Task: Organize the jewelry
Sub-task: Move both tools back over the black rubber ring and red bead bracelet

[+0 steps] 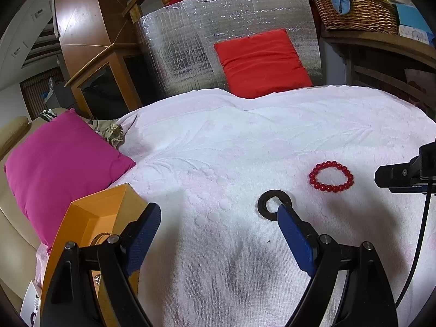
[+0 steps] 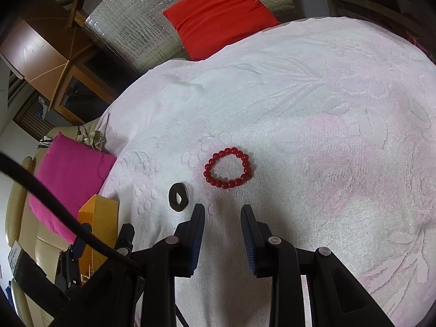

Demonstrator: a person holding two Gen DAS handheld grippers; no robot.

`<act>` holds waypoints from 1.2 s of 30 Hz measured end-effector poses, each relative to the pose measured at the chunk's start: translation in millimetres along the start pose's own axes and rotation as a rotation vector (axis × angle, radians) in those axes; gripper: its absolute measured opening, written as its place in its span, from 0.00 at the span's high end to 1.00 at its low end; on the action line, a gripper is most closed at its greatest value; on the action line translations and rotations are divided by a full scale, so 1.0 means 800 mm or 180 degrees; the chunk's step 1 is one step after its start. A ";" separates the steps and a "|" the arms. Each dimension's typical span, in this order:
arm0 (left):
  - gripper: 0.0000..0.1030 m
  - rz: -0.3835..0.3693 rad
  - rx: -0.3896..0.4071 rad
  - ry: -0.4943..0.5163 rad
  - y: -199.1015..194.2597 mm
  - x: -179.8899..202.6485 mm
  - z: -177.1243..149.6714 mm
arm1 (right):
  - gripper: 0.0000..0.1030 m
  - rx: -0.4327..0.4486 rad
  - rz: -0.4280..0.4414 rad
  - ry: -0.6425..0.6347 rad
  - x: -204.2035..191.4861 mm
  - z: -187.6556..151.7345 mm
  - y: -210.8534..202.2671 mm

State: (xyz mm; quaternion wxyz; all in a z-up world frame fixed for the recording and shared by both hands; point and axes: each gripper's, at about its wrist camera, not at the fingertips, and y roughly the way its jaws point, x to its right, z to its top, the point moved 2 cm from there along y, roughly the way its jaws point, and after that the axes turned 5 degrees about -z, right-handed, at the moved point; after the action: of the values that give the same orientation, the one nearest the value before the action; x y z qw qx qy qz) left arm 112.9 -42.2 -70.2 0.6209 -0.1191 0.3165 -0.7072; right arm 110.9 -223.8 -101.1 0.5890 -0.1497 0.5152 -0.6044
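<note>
Red bead bracelet point(image 2: 228, 167) lies flat on the white-pink embossed towel point(image 2: 327, 141), just ahead of the right gripper point(image 2: 223, 212), roughly on line with the gap between its blue-padded fingers; not touching. Right gripper's jaws are apart, nothing between them.

Black ring-shaped bangle point(image 1: 273, 205) lies on the towel just left of the bead bracelet, apart from it. Left gripper point(image 1: 219, 209) is spread wide and empty; its right fingertip point(image 1: 284, 211) overlaps the bangle's near rim in the left wrist view, contact unclear. Bead bracelet sits ahead and to the right of that finger.

Left wrist view only: inside of the orange box point(image 1: 90, 218) at the towel's left edge, with a gold-coloured piece point(image 1: 100, 238) in it; wicker basket point(image 1: 357, 8) on a shelf top right. Right wrist view shows the box only from outside, plus a black cable crossing lower left. Both views: magenta cushion point(image 1: 60, 163) off the left edge, red cushion point(image 2: 218, 13) against silver foil at the far edge.
</note>
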 end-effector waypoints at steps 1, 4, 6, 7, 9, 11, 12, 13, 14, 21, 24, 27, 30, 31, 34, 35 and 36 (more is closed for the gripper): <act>0.15 0.0000 -0.0004 0.0001 0.001 0.000 0.000 | 0.71 0.0000 0.0000 0.0000 0.000 0.000 0.000; 0.15 0.0005 -0.0011 0.0005 0.001 0.000 0.000 | 0.71 0.0001 0.0003 -0.0002 0.000 0.000 -0.001; 0.15 0.0006 -0.0011 0.0006 0.001 0.001 0.000 | 0.71 0.0004 -0.0001 -0.0003 0.000 0.000 -0.001; 0.15 0.0009 -0.0011 0.0009 0.001 0.001 0.000 | 0.71 0.0003 -0.0001 -0.0003 0.001 0.000 -0.001; 0.15 0.0009 -0.0017 0.0013 0.001 0.001 -0.001 | 0.71 0.0004 0.0002 -0.0001 0.001 0.000 -0.001; 0.15 0.0010 -0.0027 0.0015 0.002 0.001 -0.001 | 0.71 0.0011 -0.0004 -0.0006 0.001 0.000 -0.002; 0.15 0.0013 -0.0033 0.0017 0.002 0.001 -0.001 | 0.71 0.0010 0.0000 -0.0005 0.001 0.000 -0.002; 0.15 0.0017 -0.0038 0.0019 0.002 0.000 -0.001 | 0.71 0.0009 0.0004 -0.0001 0.001 0.000 -0.002; 0.15 0.0024 -0.0046 0.0021 0.003 0.000 -0.001 | 0.71 0.0012 0.0003 -0.0002 0.001 0.000 -0.003; 0.15 0.0054 -0.0243 -0.0130 0.020 -0.023 -0.004 | 0.71 0.0022 0.0001 0.0020 0.004 0.002 -0.005; 0.15 0.0064 -0.0307 -0.0252 0.026 -0.037 -0.006 | 0.71 0.0022 -0.0002 0.0042 0.007 0.003 -0.005; 0.15 0.0084 -0.0375 -0.0313 0.032 -0.045 -0.010 | 0.71 0.0022 -0.0008 0.0062 0.011 0.005 -0.005; 0.15 0.0107 -0.0439 -0.0338 0.038 -0.049 -0.012 | 0.71 0.0024 -0.0025 0.0061 0.013 0.005 -0.004; 0.15 0.0109 -0.0450 -0.0340 0.039 -0.050 -0.013 | 0.71 0.0023 -0.0031 0.0063 0.013 0.005 -0.004; 0.15 0.0111 -0.0464 -0.0328 0.040 -0.048 -0.013 | 0.71 0.0016 -0.0045 0.0070 0.016 0.006 -0.003; 0.15 0.0106 -0.0462 -0.0317 0.039 -0.046 -0.013 | 0.71 0.0016 -0.0050 0.0071 0.017 0.006 -0.003; 0.15 0.0101 -0.0462 -0.0308 0.040 -0.046 -0.013 | 0.71 0.0016 -0.0053 0.0071 0.017 0.006 -0.003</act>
State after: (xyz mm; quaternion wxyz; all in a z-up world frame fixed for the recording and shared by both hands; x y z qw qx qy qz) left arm 140.5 -4.8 -88.7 0.6363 -0.1928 0.3384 -0.6659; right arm 109.7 -238.2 -103.0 0.5785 -0.1458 0.5190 -0.6122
